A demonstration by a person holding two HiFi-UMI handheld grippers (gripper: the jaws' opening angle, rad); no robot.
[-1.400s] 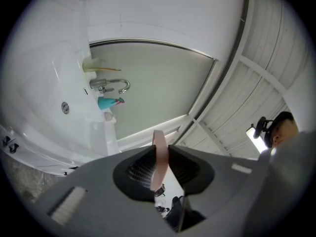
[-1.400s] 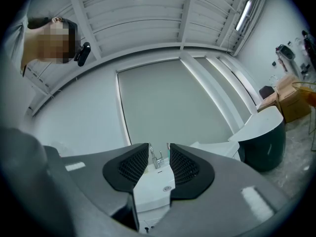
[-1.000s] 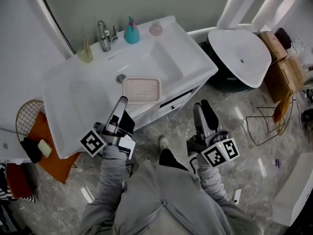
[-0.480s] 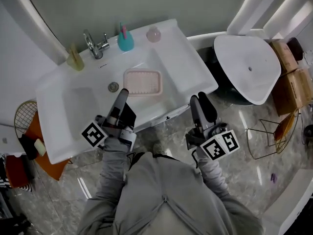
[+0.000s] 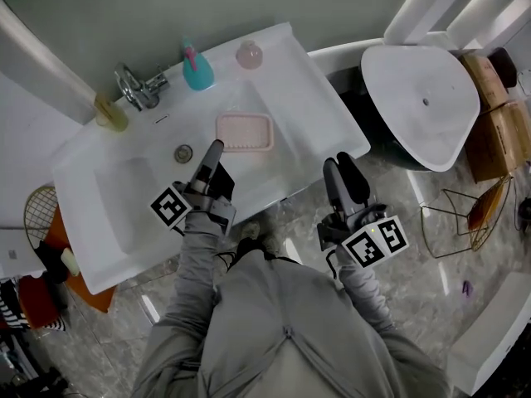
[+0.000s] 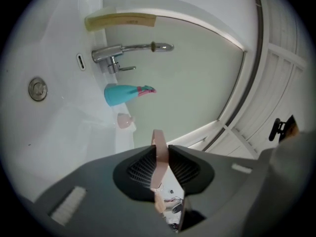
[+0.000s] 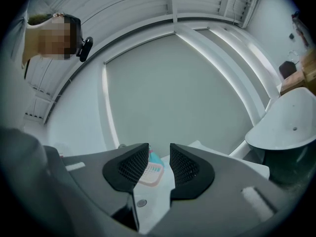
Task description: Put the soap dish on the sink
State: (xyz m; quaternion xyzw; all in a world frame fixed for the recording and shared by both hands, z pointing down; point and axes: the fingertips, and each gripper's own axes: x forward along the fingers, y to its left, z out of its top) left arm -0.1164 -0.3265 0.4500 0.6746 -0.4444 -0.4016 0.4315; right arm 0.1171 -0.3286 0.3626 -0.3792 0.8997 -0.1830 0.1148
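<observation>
The pink soap dish (image 5: 246, 132) is held flat over the white sink (image 5: 124, 197), near the basin's right side and just right of the drain (image 5: 183, 152). My left gripper (image 5: 217, 148) is shut on the dish's near left edge. In the left gripper view that pink edge (image 6: 159, 154) stands clamped between the jaws of the left gripper (image 6: 160, 158). Whether the dish touches the sink I cannot tell. My right gripper (image 5: 342, 172) hovers off the sink's front right corner, open and empty. In the right gripper view the dish (image 7: 150, 175) shows through the jaw gap of the right gripper (image 7: 159, 164).
Along the sink's back stand a yellow bottle (image 5: 110, 113), the faucet (image 5: 137, 85), a teal bottle (image 5: 197, 69) and a small pink cup (image 5: 248, 54). A toilet (image 5: 423, 98) with raised lid is to the right, cardboard boxes (image 5: 498, 123) beyond it. A wire basket (image 5: 41, 210) sits lower left.
The left gripper has carried the soap dish from the sink's front edge farther in over the basin. The right gripper has also come closer to the sink's front corner.
</observation>
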